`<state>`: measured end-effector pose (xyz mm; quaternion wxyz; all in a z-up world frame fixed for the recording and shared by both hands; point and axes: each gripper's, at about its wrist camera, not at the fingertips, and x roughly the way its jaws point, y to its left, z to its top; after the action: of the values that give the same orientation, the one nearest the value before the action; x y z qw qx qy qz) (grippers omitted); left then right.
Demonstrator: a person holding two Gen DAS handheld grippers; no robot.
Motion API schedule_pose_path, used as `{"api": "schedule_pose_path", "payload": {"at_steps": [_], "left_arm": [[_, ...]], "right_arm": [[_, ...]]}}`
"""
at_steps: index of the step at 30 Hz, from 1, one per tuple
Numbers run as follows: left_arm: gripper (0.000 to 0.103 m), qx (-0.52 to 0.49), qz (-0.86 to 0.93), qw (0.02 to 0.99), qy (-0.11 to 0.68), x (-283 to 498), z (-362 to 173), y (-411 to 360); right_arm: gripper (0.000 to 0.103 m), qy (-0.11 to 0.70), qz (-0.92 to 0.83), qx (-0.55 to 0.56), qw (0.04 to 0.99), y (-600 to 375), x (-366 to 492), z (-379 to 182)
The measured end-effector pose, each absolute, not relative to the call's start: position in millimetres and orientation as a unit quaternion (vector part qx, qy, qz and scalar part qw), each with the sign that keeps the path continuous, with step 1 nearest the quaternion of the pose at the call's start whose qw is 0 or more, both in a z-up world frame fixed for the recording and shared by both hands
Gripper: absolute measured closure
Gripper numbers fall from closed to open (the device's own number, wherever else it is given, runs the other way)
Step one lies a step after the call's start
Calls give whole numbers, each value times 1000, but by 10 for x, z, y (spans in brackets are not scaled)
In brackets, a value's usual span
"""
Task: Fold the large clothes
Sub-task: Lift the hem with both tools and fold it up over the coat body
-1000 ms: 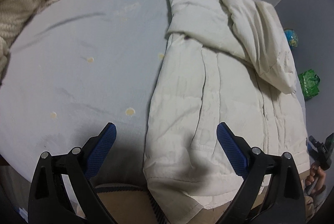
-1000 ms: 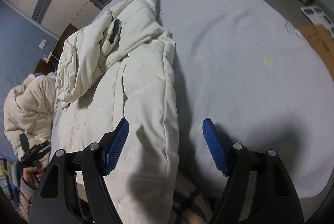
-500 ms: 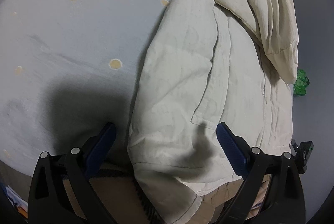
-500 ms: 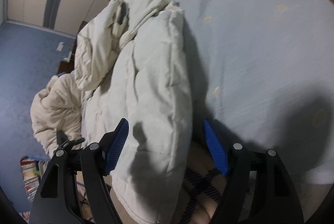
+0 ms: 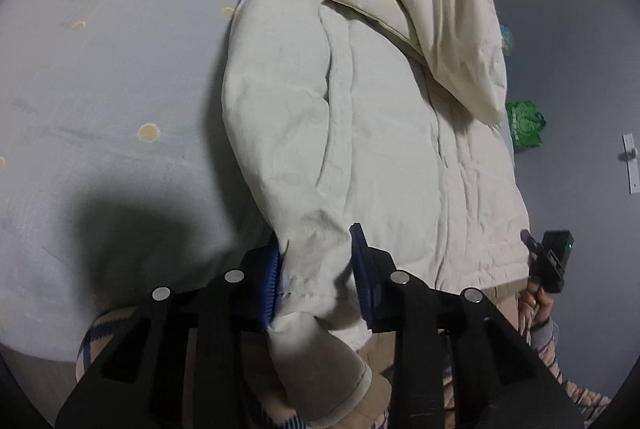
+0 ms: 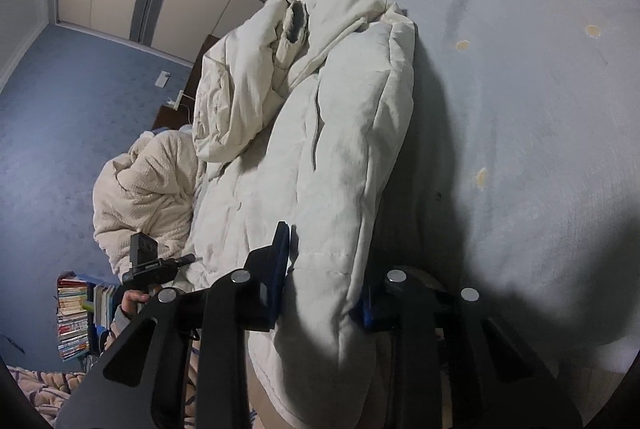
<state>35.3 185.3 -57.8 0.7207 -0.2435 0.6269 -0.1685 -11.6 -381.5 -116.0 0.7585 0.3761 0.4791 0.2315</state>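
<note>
Left wrist: bed [image 5: 100, 77] under cream jacket [image 5: 380, 117]; left tongs [image 5: 316, 277], right tongs [image 6: 324, 281] both pinch its hem; robe [image 6: 148, 189] beside

L wrist: close, looks up jacket [image 5: 360, 117] | R wrist: same, opposite edge | shared: bed [image 6: 540, 109]

L fingers [image 5: 269, 275] on jacket [image 5: 360, 117] hem (clamped)
</note>
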Motion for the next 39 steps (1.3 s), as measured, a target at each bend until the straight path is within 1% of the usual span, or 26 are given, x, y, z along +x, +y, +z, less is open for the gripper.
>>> {"api": "schedule_pose_path", "payload": {"at_steps": [5, 10, 11, 13, 14, 15, 18, 24, 32, 39], "left_arm": [[67, -235, -163, 714, 639, 323, -621, 1827], [68, -200, -182, 719, 641, 252, -550, 1698], [68, -197, -185, 719, 640, 229, -535, 1691], [72, -197, -193, 722, 634, 209, -504, 1688], [77, -196, -197, 725, 630, 199, -482, 1682], [78, -198, -208, 729, 622, 182, -427, 1667], [83, -196, -238, 744, 593, 133, -244, 1593], [88, -225, -281, 764, 536, 141, 76, 1583], [90, -312, -322, 767, 460, 419, 441, 1780], [90, -331, -325, 787, 408, 801, 847, 1908]], "right_arm": [[77, 485, 234, 373, 756, -3819, -130, -1192], [77, 479, 250, 366, 758, -3837, -207, -1154], [81, 475, 253, 363, 760, -3840, -217, -1139], [85, 468, 258, 360, 765, -3851, -244, -1104], [88, 462, 261, 362, 766, -3859, -249, -1085], [90, 452, 267, 367, 768, -3860, -251, -1042], [91, 422, 288, 384, 769, -3839, -225, -896], [91, 374, 332, 409, 763, -3707, -45, -575], [92, 327, 354, 456, 748, -3748, 307, -309], [92, 285, 352, 486, 748, -3845, 745, -25]]}}
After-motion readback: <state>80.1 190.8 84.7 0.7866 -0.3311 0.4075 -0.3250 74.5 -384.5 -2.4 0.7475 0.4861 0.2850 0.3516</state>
